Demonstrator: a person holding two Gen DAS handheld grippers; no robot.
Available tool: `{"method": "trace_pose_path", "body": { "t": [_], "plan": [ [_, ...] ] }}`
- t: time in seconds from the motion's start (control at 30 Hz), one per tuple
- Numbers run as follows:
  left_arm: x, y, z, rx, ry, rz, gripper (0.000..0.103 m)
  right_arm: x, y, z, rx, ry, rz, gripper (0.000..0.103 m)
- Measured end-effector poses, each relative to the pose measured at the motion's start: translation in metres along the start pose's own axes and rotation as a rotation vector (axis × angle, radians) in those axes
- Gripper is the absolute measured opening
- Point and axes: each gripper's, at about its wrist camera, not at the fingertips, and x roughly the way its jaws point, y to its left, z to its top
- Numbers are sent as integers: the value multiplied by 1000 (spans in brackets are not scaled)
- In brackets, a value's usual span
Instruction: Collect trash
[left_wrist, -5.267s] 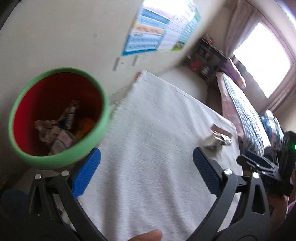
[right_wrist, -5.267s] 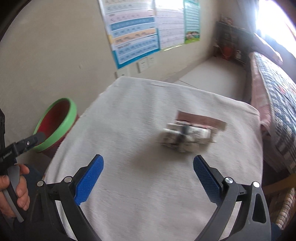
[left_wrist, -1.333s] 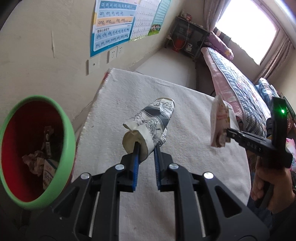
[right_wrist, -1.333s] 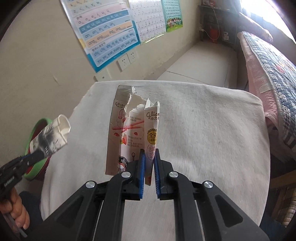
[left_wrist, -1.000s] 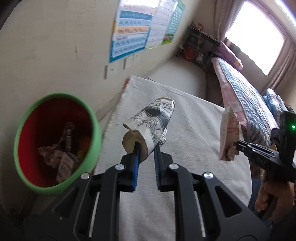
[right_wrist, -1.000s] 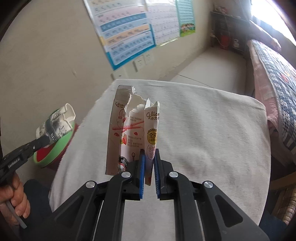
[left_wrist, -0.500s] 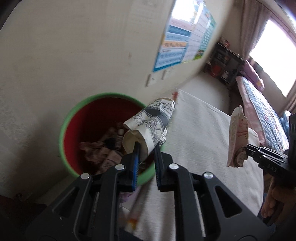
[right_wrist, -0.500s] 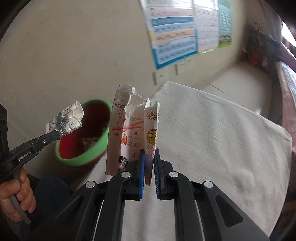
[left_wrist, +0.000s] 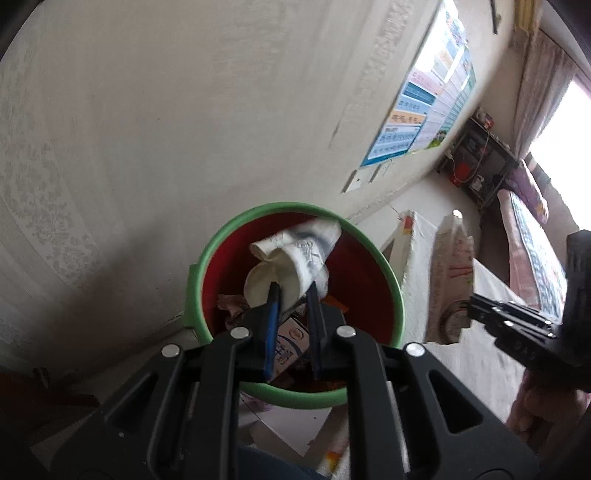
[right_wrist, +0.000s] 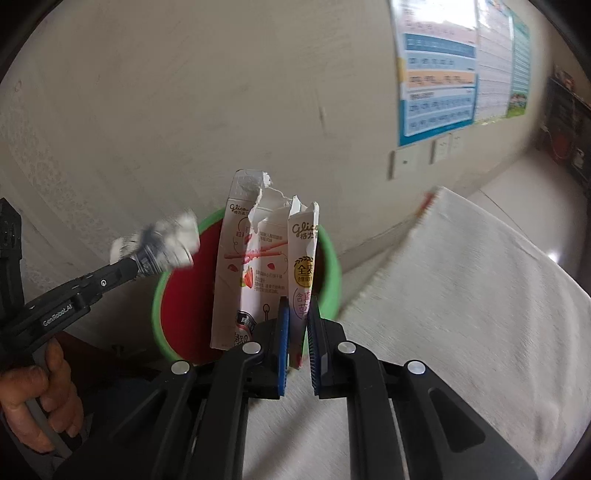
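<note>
Your left hand-held gripper (left_wrist: 291, 295) is pinching a crumpled paper cup (left_wrist: 291, 258), white with a grey print. In the left wrist view the cup sits at the centre of the frame, directly over the mouth of the trash bin (left_wrist: 391, 280), which has a green rim and a red inside. Paper scraps and a small carton (left_wrist: 286, 343) lie at the bottom of the bin, showing between and below the blue pads.

Your right hand-held gripper (right_wrist: 295, 306) is pinching a torn snack box (right_wrist: 258, 262), white with strawberry print. The box stands upright from the pads toward 12 o'clock, its ragged torn edge uppermost. In the right wrist view the box overlaps the bin (right_wrist: 159, 295), which lies behind it from 9 o'clock to 1 o'clock; whether the box is over the bin's mouth cannot be told from this view. The left hand-held gripper (right_wrist: 136, 266) enters at 9 o'clock with the cup (right_wrist: 162, 243) blurred at its tip, over the rim's left side. Your left hand (right_wrist: 40, 402) grips its handle at 8 o'clock.

The counter (right_wrist: 461, 295), covered in a white cloth, extends to 3 o'clock of the bin. The wall (right_wrist: 184, 92) behind carries a chart poster (right_wrist: 436, 74) at 1 o'clock, with wall sockets (right_wrist: 406, 162) just beneath
</note>
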Motion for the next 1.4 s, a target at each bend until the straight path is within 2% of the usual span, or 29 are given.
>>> {"method": "trace_pose_path", "body": {
  "t": [0.27,0.37,0.4,0.43,0.53,0.67,0.73,0.77,0.8,0.9,1.1,1.3,1.4],
  "plan": [
    [18,15,9,-28,19,-16,8,39,19,14,-26,39,23,9],
    [22,17,8,-51,24,-33,9,46,22,16,-42,50,20,13],
    [23,18,8,-60,26,-38,10,49,22,15,-45,57,21,16],
    [24,19,7,-68,29,-41,10,51,22,15,-44,62,25,25],
    [24,24,3,-75,33,-40,15,54,21,11,-43,68,25,44],
    [24,27,0,-97,22,-44,44,51,21,8,-40,70,24,61],
    [20,28,-2,-115,9,-46,63,49,20,7,-40,67,15,78],
    [17,29,-3,-126,-3,-44,76,46,20,7,-42,59,7,81],
    [15,28,-3,-132,-11,-41,84,43,21,6,-44,54,4,84],
    [9,24,-4,-135,-28,-30,97,36,21,5,-48,48,-8,94],
    [-5,2,-11,-71,-58,-2,97,8,13,-4,-34,3,-47,95],
    [-16,-43,-29,31,-84,-13,97,-41,-14,-31,16,-65,-128,96],
    [-17,-69,-42,69,-70,-39,97,-64,-33,-51,43,-79,-173,96]
  ]
}}
